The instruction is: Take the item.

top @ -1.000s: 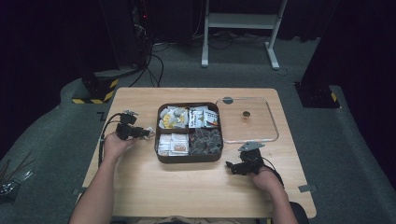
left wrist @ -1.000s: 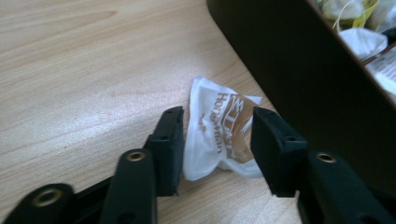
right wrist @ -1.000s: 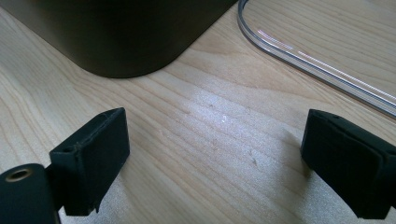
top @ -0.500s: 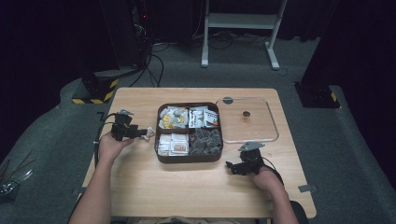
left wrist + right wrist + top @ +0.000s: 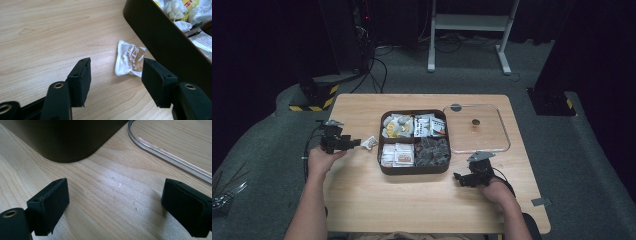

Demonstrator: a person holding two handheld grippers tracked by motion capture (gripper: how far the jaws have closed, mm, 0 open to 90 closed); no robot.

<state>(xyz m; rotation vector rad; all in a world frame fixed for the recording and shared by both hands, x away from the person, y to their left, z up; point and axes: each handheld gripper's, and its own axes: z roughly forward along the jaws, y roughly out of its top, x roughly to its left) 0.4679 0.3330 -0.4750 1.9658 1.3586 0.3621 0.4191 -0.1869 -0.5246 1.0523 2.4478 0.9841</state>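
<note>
My left gripper hangs over the wooden table, jaws about half apart and just opened; nothing is between them. The white snack packet lies flat on the table ahead of the jaws, just beside the outer wall of the dark compartment box, apparently not touching it.

Risk, as I judge it: a re-grasp could go badly. The packet is thin and flat, so the pads may slide over it or push it against the box wall; the wall also leaves little room for the far jaw. A careless sweep could nudge the box.

My right gripper rests low over bare table, jaws wide and empty, near the box's rounded corner.

Surroundings: the box holds yellow-and-white wrapped sweets, printed sachets, pale packets and dark wrapped pieces. Its clear lid lies alongside on the right.
</note>
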